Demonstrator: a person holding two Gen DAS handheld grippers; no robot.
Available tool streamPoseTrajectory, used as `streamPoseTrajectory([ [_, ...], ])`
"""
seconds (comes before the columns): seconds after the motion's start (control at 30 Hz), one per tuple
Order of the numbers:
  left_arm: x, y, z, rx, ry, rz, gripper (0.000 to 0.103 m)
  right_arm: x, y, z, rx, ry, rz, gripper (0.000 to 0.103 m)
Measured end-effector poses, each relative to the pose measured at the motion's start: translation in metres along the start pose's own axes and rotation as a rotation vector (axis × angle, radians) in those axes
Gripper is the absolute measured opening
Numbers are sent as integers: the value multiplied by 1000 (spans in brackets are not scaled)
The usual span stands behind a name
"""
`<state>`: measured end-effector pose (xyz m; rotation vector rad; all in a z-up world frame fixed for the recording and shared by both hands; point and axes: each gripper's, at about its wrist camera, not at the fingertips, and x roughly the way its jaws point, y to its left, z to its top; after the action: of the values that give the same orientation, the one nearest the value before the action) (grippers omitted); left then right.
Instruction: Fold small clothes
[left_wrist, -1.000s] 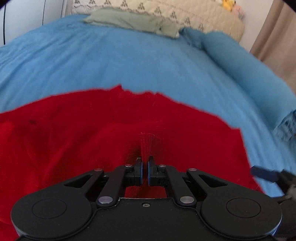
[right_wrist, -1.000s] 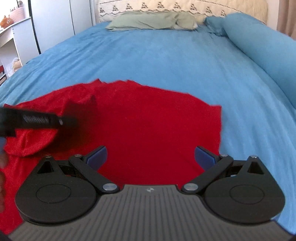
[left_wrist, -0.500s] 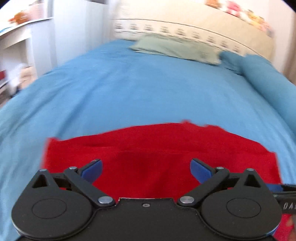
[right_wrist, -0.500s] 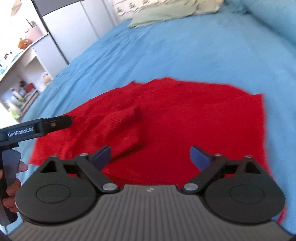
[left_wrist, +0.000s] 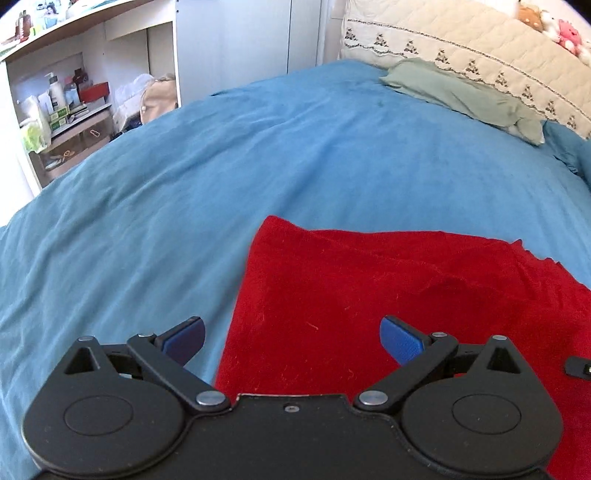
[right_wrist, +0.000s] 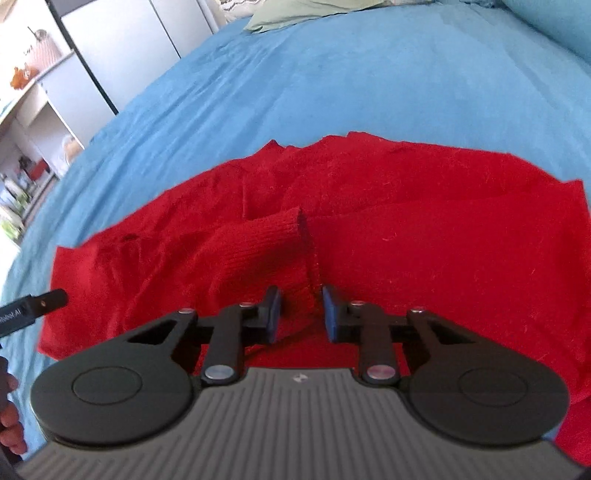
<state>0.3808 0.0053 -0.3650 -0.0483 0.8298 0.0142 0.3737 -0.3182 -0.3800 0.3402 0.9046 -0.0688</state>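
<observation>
A red knit sweater (right_wrist: 424, 229) lies spread on the blue bedspread (right_wrist: 332, 81). One sleeve (right_wrist: 258, 243) is folded over its body, its ribbed cuff pointing away. My right gripper (right_wrist: 300, 312) has its jaws narrowed around the sleeve's near part; cloth sits between the pads with small gaps on both sides. My left gripper (left_wrist: 291, 338) is wide open and empty over the sweater's left edge (left_wrist: 243, 295). The left gripper's tip (right_wrist: 40, 301) shows at the left of the right wrist view.
A green pillow (left_wrist: 461, 96) and a quilted headboard (left_wrist: 461, 40) lie at the far end of the bed. White shelves with bottles and boxes (left_wrist: 55, 103) stand left of the bed. A blue bolster (right_wrist: 554, 26) lies at the far right.
My left gripper let go of the red cloth, opened wide and moved to the sweater's left edge. My right gripper moved onto the folded sleeve and narrowed its jaws around it.
</observation>
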Motion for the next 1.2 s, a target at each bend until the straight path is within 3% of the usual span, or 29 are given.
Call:
streamPoseTrajectory([
  [0.13, 1, -2, 3, 8, 2, -4, 103, -4, 7, 3, -35, 0, 9, 23],
  [0.3, 3, 3, 6, 8, -8, -5, 103, -23, 19, 16, -57, -51, 58, 22],
  [0.5, -5, 9, 10, -39, -15, 1, 103, -65, 52, 38, -119, -137, 252, 21],
  [0.63, -15, 10, 10, -56, -23, 8, 103, -97, 68, 50, -136, -196, 335, 21],
  [0.9, -30, 13, 11, -77, -43, -5, 103, -174, 55, 90, -94, -343, 433, 21],
  [1.03, -28, 8, 11, -74, -39, -23, 103, -202, 24, 102, -49, -409, 403, 21],
  [1.2, -21, -6, 10, -53, -29, -46, 103, -198, -38, 88, 52, -366, 206, 21],
])
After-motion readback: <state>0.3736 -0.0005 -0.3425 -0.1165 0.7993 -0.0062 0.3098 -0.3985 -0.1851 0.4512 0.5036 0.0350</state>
